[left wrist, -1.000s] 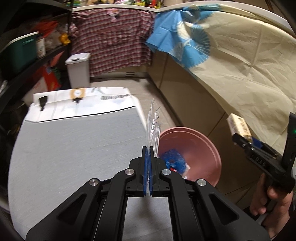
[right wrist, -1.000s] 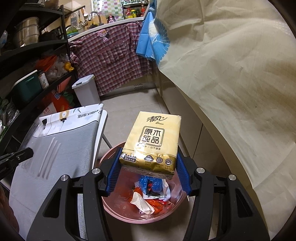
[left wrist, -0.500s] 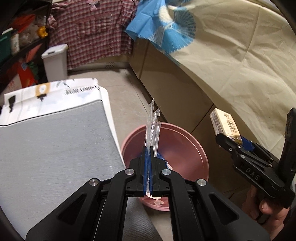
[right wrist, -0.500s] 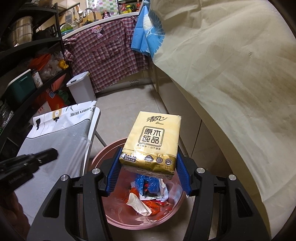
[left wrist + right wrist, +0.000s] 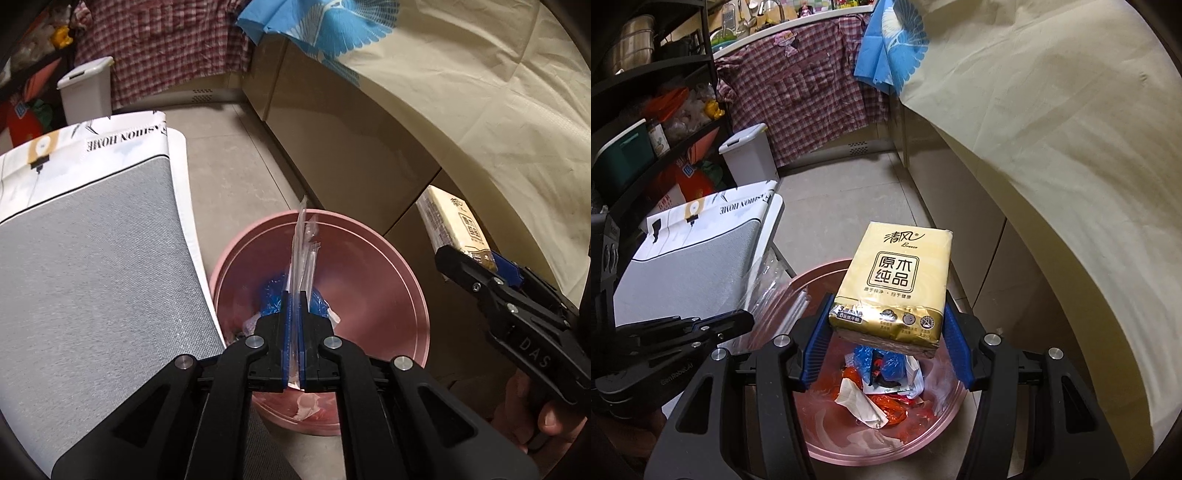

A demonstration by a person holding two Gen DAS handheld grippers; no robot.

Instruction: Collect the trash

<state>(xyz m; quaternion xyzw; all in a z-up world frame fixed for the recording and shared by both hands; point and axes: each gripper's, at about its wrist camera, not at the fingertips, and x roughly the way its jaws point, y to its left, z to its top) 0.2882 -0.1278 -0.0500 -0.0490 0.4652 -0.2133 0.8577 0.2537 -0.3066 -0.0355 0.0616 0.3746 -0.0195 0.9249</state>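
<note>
- The room is a narrow kitchen-like space with a tiled floor [image 5: 236,155]; a cream cloth [image 5: 1052,155] drapes over the counter run from 12 to 4 o'clock in the right wrist view, with a blue patterned cloth [image 5: 890,48] and a plaid shirt [image 5: 798,92] hanging at 11 to 12 o'clock.
- A dark shelf rack [image 5: 646,110] packed with containers fills 9 to 11 o'clock, and a small white bin [image 5: 750,155] stands on the floor at its foot.
- The table [image 5: 92,273], covered in grey fabric with a white printed sheet at its far end, lies at 9 o'clock in the left wrist view.
- A pink basin [image 5: 376,280] sits on the floor just beside the table edge, near the centre of both views; it holds crumpled blue, red and white trash [image 5: 879,387].
- The right hand-held gripper [image 5: 886,343] is held over the basin, its jaws spread about as wide as the yellow tissue pack [image 5: 894,284] clamped between them, the pack's printed face up and pointing to 12 o'clock.
- The left hand-held gripper [image 5: 293,332] hovers above the basin's near rim, jaws nearly closed, pinching a clear plastic wrapper [image 5: 304,251] that stands upright toward 12 o'clock.
- In the right wrist view that wrapper shows at 9 o'clock, over the basin's left rim.
</note>
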